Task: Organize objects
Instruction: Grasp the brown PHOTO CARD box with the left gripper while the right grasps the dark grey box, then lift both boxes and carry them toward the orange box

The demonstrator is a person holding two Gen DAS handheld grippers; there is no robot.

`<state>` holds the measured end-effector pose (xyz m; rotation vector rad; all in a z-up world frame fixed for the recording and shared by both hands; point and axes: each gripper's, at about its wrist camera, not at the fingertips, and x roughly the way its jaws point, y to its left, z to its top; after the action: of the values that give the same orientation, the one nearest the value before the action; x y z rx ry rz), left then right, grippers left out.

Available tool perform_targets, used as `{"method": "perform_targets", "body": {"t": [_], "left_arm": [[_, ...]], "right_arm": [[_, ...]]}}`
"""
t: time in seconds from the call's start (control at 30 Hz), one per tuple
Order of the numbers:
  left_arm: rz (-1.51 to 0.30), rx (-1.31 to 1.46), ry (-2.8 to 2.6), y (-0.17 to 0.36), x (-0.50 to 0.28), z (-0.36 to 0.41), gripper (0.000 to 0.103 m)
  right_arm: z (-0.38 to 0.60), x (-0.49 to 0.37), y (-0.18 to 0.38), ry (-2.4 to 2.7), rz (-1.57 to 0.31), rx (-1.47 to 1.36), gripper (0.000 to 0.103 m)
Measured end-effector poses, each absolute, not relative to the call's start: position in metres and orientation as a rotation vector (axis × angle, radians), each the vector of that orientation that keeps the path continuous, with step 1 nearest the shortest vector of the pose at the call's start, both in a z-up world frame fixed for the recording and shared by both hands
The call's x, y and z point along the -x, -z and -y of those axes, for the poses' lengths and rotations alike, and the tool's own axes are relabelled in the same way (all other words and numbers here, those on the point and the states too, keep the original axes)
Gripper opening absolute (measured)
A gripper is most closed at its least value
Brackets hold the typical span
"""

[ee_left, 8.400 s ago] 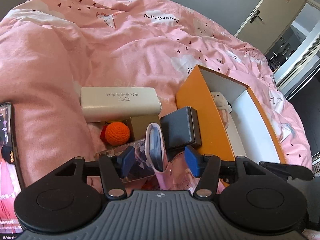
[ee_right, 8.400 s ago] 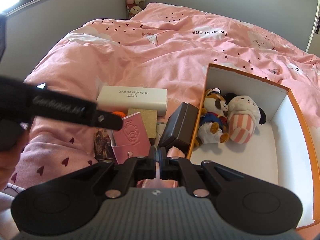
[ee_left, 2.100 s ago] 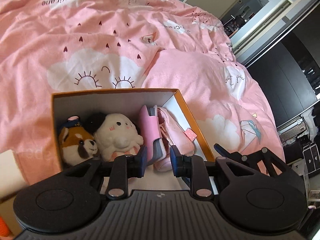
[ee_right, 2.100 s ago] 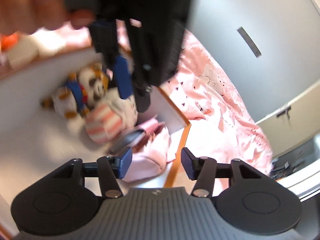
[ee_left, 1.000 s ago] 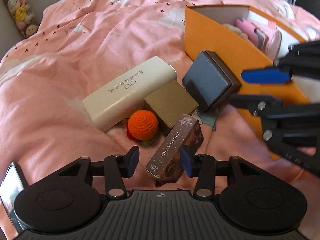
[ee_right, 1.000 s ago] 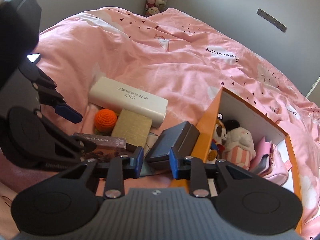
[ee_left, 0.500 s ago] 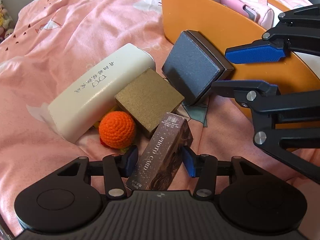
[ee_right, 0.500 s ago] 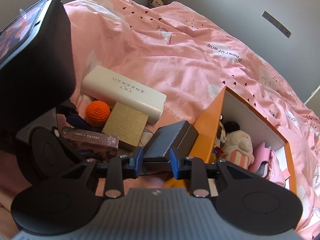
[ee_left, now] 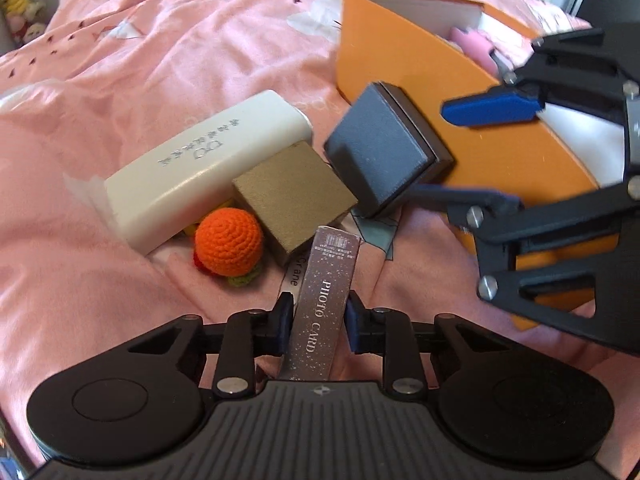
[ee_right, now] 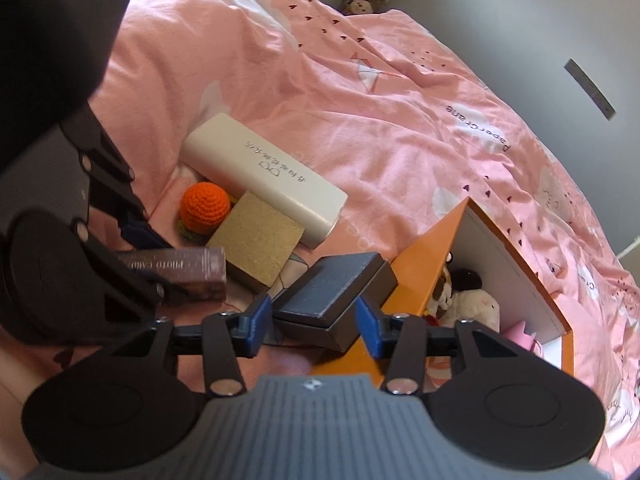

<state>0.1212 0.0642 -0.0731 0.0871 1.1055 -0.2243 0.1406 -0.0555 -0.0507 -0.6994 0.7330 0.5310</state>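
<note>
- Left gripper (ee_left: 316, 326): jaws have just been closing and are now pressing both sides of the photo card box (ee_left: 326, 312), which is lying on the duvet (ee_left: 120, 80) pointing away from the camera.
- Right gripper (ee_right: 314, 326): jaws have just been opening and are standing wide on either side of the dark box (ee_right: 334, 292); the pads are not pressing it.
- Dark box: sitting tilted, leaning against the outer wall of the orange box (ee_left: 420, 68).
- Orange ball (ee_left: 228, 242): resting on the duvet just left of the photo card box, touching the gold box (ee_left: 294, 196).
- Gold box: lying between the ball and the dark box.
- White case (ee_left: 204, 168): lying just behind the ball and gold box.
- Orange box: standing open on the duvet, holding plush toys (ee_right: 468, 300) and a pink item (ee_left: 470, 40).
</note>
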Motion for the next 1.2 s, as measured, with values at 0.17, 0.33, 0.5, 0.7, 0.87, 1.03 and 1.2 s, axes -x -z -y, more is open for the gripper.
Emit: {"method": "perform_targets", "body": {"t": [0.17,0.33,0.5,0.7,0.87,1.03,1.2], "left_arm": [[-1.084,0.067,0.204,0.057,-0.113,-0.080,0.027],[-1.053,0.209,0.174,0.043,-0.115,-0.095,0.025],[-1.059,0.266,0.161,0.045,-0.121,-0.102,0.025],[-1.127,0.299,0.086,0.058,-0.122,-0.113,0.025],[-1.146,0.362,0.069,0.067,-0.124,-0.125,0.025],[-1.158,0.371,0.063,0.071,-0.125,-0.127,0.026],[-1.165,0.371,0.069,0.073,-0.124,-0.130,0.026]], "right_arm": [[0.055,-0.145,0.046,-0.618,-0.738,0.773,0.058],[0.051,-0.153,0.035,-0.706,-0.708,0.896,0.068],[0.045,-0.175,0.032,-0.775,-0.731,1.017,0.080],[0.032,-0.203,0.048,-0.867,-0.837,1.143,0.084],[0.023,-0.221,0.061,-0.928,-0.933,1.242,0.085],[0.019,-0.242,0.068,-0.932,-1.051,1.228,0.085],[0.016,-0.250,0.079,-0.949,-1.130,1.199,0.084]]}}
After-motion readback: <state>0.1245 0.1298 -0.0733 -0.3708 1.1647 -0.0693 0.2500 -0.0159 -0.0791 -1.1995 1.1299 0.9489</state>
